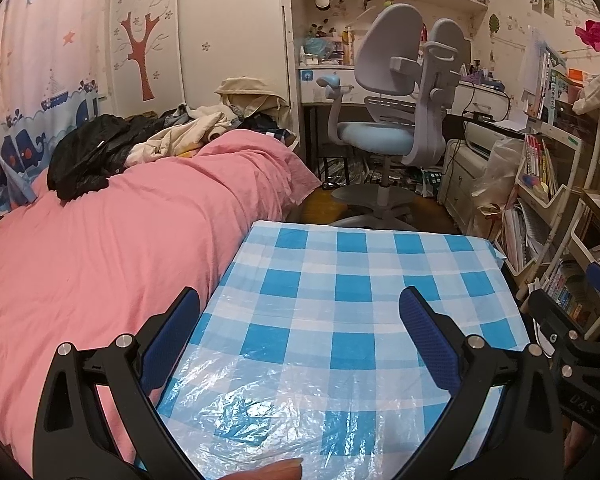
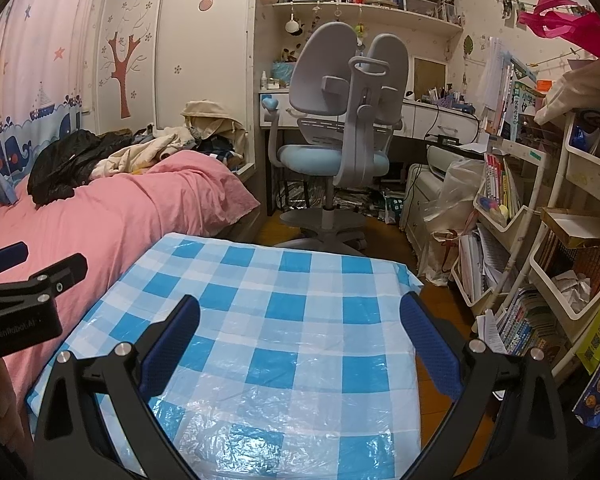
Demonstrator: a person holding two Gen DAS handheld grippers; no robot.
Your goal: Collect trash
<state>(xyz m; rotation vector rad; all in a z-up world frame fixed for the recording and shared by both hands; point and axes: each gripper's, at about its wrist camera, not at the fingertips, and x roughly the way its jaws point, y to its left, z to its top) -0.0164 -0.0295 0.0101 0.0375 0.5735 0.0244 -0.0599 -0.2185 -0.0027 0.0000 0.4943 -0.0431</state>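
Both grippers — left gripper [image 1: 300, 312] and right gripper [image 2: 300, 316] — hover over the checked cloth [image 1: 352, 304] on the desk, jaws spread wide, gripping nothing; no trash shows between them.

bed [image 1: 100, 240] left of table [image 1: 360, 280] | chair [image 1: 396, 120] behind table

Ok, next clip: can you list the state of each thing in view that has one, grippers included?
Left gripper: open, holding nothing, over the table.
Right gripper: open, holding nothing, over the table.
Checked tablecloth: spread flat, its plastic wrinkled at the near end.
Pink blanket: spread over the bed, creased.
Black jacket: crumpled on the bed.
Beige clothes: heaped on the bed.
Desk chair: upright, unoccupied, its back to the camera.
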